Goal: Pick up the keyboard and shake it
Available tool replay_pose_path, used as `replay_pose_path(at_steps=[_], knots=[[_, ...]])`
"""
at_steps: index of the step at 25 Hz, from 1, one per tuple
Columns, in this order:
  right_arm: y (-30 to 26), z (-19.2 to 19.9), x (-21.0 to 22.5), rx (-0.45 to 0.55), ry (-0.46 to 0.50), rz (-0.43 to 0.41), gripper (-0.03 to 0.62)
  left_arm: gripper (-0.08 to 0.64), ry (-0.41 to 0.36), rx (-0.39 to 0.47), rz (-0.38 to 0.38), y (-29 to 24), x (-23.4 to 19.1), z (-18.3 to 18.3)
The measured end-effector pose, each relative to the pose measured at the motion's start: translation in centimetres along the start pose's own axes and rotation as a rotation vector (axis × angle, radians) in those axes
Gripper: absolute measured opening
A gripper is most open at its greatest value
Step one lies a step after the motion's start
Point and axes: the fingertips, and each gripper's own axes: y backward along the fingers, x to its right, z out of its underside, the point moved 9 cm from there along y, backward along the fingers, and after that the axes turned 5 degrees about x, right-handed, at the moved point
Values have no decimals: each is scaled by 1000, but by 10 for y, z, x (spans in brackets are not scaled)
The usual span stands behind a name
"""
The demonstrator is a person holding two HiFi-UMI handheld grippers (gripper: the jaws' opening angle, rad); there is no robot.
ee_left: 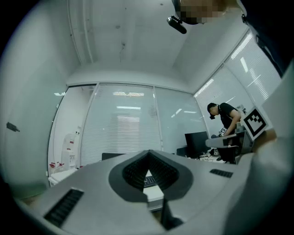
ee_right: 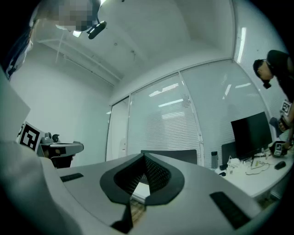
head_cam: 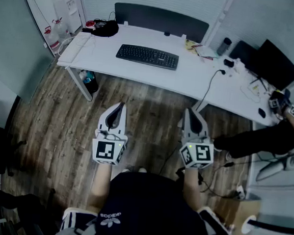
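Left gripper [ee_left: 148,155]: jaws clenched tip to tip, nothing between them. Right gripper [ee_right: 143,157]: same, jaws pressed together and empty.

Head view: both grippers are held level, side by side over the wood floor [head_cam: 59,127], just in front of the wearer's body and pointing toward the white desk [head_cam: 191,80].

The black keyboard [head_cam: 147,56] lies flat on the desk, left of its middle, well apart from both grippers and untouched. A dark cable [head_cam: 210,84] runs over the front edge of the desk. A black monitor [head_cam: 274,64] stands at the desk's right end. A second person [head_cam: 268,138] leans in there.
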Motion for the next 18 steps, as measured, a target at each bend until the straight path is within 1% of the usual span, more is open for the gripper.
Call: replay_pose_path(at_steps=[3,7,16,18], knots=[[0,-2,-6,5,1,-16,5,5,-7,19,7,0,3,-3],[3,-1,-8,5,-1,-23,5,5,1,15,-1,4,4,-5],[10,-5,-6,3,-3,-18,5,5,9,33,-8,9,10,-12],[11,-6,-6,12,-1,-38,5,5,12,33,-10,10,13,-12]])
